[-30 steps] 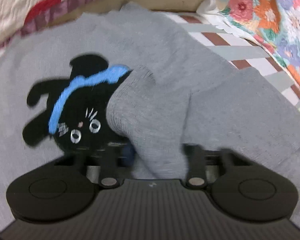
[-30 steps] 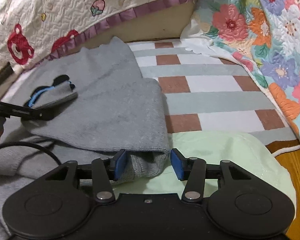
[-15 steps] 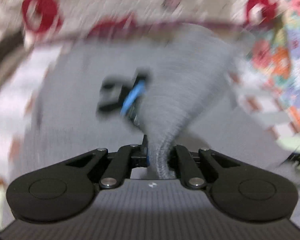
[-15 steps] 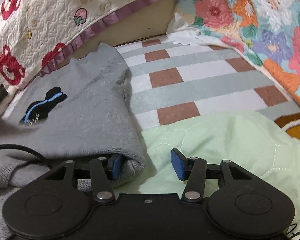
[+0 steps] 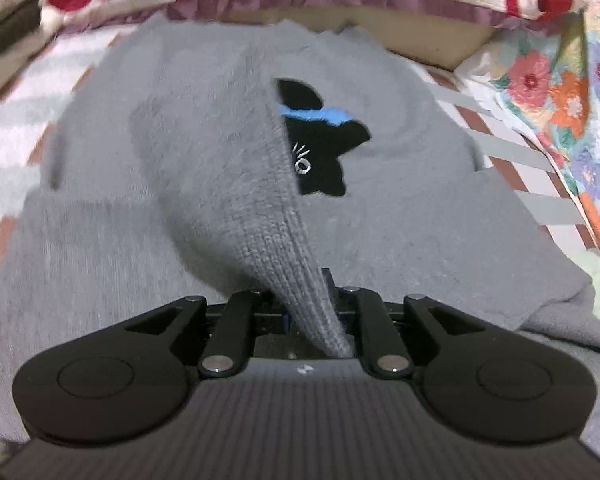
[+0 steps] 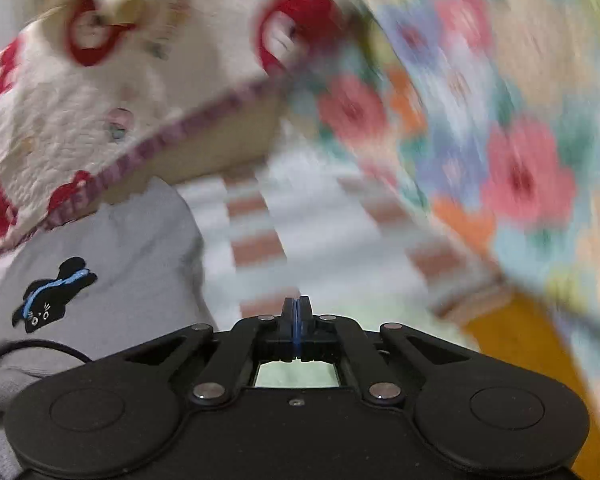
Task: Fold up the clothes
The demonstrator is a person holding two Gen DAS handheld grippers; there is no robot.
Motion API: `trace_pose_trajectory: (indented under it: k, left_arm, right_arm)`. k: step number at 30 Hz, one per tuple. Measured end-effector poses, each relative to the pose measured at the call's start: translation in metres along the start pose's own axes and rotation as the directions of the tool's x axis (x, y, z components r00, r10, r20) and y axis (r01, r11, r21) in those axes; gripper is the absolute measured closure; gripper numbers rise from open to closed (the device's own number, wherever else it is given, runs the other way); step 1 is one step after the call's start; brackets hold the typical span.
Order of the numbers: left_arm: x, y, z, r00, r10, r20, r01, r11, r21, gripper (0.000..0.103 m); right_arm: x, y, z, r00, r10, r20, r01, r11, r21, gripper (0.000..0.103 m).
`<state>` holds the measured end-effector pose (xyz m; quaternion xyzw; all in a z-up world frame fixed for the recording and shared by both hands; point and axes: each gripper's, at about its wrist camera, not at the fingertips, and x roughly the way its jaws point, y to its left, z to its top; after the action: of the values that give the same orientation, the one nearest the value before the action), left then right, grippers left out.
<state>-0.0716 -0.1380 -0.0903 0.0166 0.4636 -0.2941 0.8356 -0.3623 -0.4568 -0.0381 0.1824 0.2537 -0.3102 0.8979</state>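
My left tongs were clamped on the ribbed cuff of the grey sweater's sleeve, which rose off the sweater spread on the checked bed cover. My right tongs were pressed together on nothing, beside the sweater's edge. The knit looked stretchy, so I judged a hard pull could drag the body askew or slip the cuff free. Farther off, the sleeve half covered the black cat patch; laid down crooked, it would bunch there. The right view was blurred, so a hasty pinch might miss the hem.
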Motion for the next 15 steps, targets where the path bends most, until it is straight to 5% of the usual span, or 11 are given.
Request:
trace_pose_trajectory:
  k: [4,7,12,15]
  left_arm:
    - [-0.008,0.006,0.005,1.000,0.012,0.021,-0.011,0.999,-0.034,0.085]
    - [-0.016,0.019,0.006,0.993,0.109,0.051,-0.104,0.991,-0.084,0.058]
    - [-0.037,0.051,0.006,0.952,0.290,0.093,-0.274,0.950,-0.153,0.058]
    - [-0.047,0.059,0.006,0.945,0.308,0.108,-0.287,0.942,-0.176,0.050]
  right_arm:
    - [0.015,-0.024,0.000,0.988,0.105,-0.114,-0.094,0.991,0.094,0.093]
    - [0.030,-0.022,0.008,0.970,0.183,-0.158,-0.168,0.980,0.102,0.085]
    - [0.066,-0.004,0.031,0.944,0.259,-0.204,-0.248,0.966,0.077,0.072]
    - [0.092,0.003,0.049,0.917,0.323,-0.235,-0.302,0.946,0.120,0.053]
